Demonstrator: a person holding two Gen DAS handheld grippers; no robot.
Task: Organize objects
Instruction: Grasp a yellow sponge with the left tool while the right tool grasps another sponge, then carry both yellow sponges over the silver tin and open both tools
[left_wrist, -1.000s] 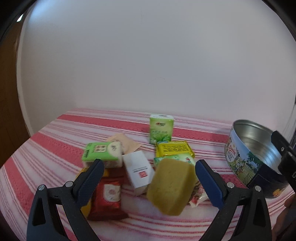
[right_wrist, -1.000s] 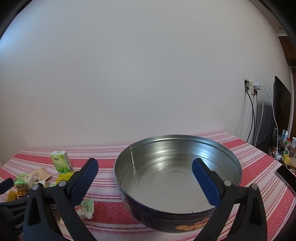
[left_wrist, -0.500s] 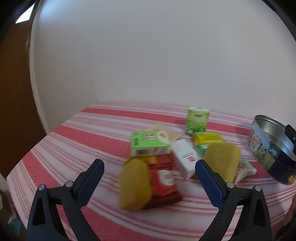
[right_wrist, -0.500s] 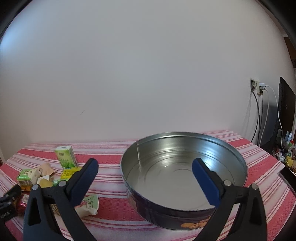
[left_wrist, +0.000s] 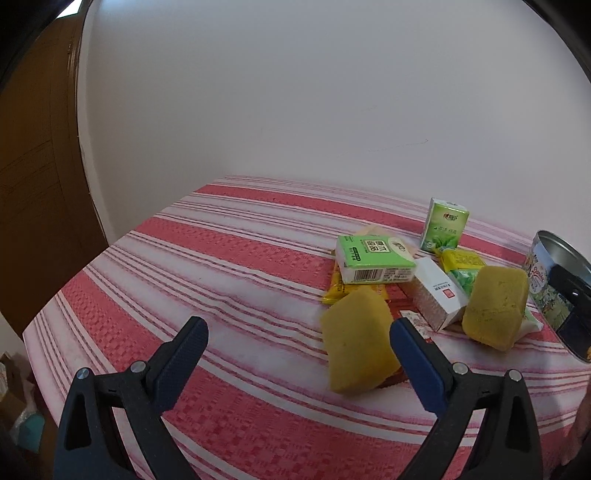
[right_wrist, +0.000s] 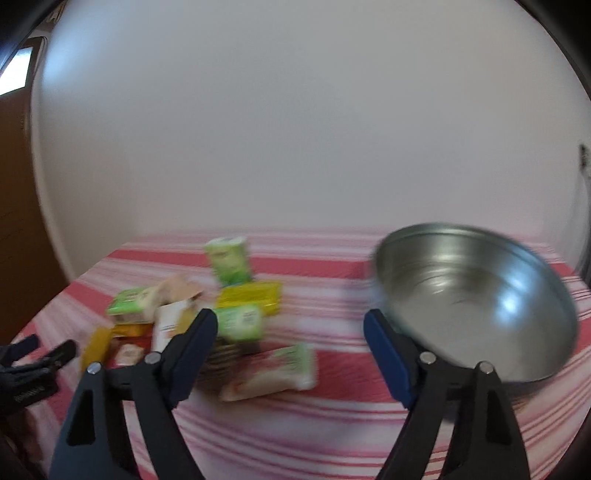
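Observation:
A heap of small packs lies on the red-and-white striped cloth (left_wrist: 229, 266): two yellow sponge-like blocks (left_wrist: 356, 343) (left_wrist: 495, 306), a green tissue pack (left_wrist: 373, 258), an upright green pack (left_wrist: 445, 227), a white box (left_wrist: 437, 295) and a yellow pack (left_wrist: 461, 260). A round metal tin (right_wrist: 476, 295) stands to the right of the heap, its rim also showing in the left wrist view (left_wrist: 561, 280). My left gripper (left_wrist: 295, 354) is open and empty, left of the nearer block. My right gripper (right_wrist: 291, 354) is open and empty, above a white-green packet (right_wrist: 273, 369). The right wrist view is blurred.
A white wall stands behind the table. A brown wooden door (left_wrist: 33, 192) is at the left. The table's left edge drops off near my left gripper. The left gripper shows at the left edge of the right wrist view (right_wrist: 33, 365).
My left gripper has swung left, so the heap now sits to its right. My right gripper has swung left from the tin toward the heap and is still moving.

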